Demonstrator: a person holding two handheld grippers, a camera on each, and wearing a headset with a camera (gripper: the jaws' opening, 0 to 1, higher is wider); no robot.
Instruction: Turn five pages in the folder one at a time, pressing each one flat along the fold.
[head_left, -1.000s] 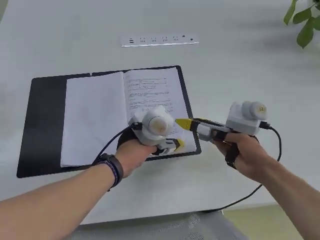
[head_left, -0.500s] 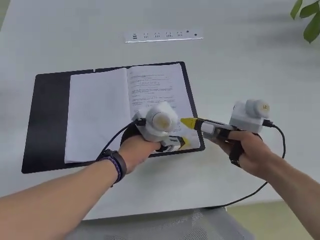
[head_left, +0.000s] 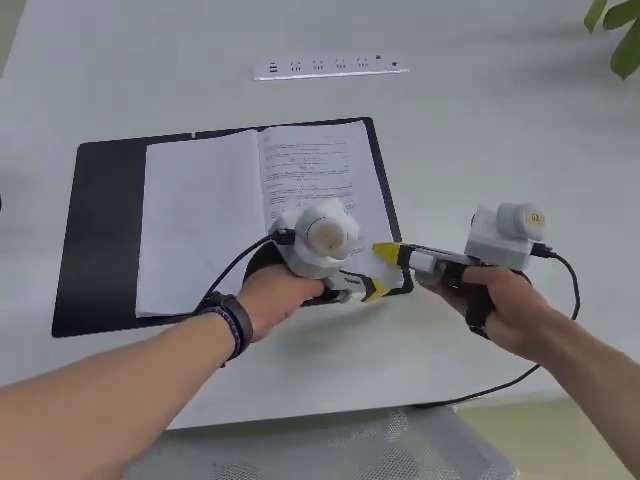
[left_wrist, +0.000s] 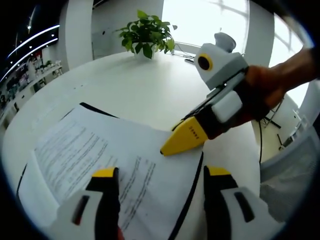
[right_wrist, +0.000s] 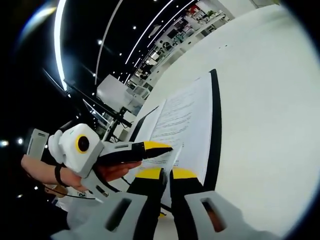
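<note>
1. Now the right gripper (right_wrist: 166, 174) has its jaws pressed together, and its yellow tip sits at the lower outer corner of the printed page (head_left: 320, 180). I cannot tell whether any paper is caught between them.
2. Just beside it, the left gripper (left_wrist: 161, 172) has its jaws spread wide and grips nothing. They straddle the page's bottom edge and the black rim of the folder (head_left: 105, 240).
3. Both tips meet at that one corner, on the side of the table (head_left: 500, 130) nearest the person.
4. The folder lies open and flat, with a blank sheet (head_left: 200, 225) on its left half and the printed page on its right. The fold (head_left: 262, 210) runs between them.
5. Beyond the folder a strip (head_left: 330, 66) of sockets lies on the table, and a plant (left_wrist: 145, 37) stands off to the right.
6. This looks like the start of a turn, with the page's corner being worked loose. How many of the five turns are done cannot be read from how things lie.
7. The next move calls for lifting a single sheet at that corner and carrying it leftward over the fold. A jaw would then be run down along the fold to press the page flat.
8. The risk is taking two sheets at once, or creasing the corner.
</note>
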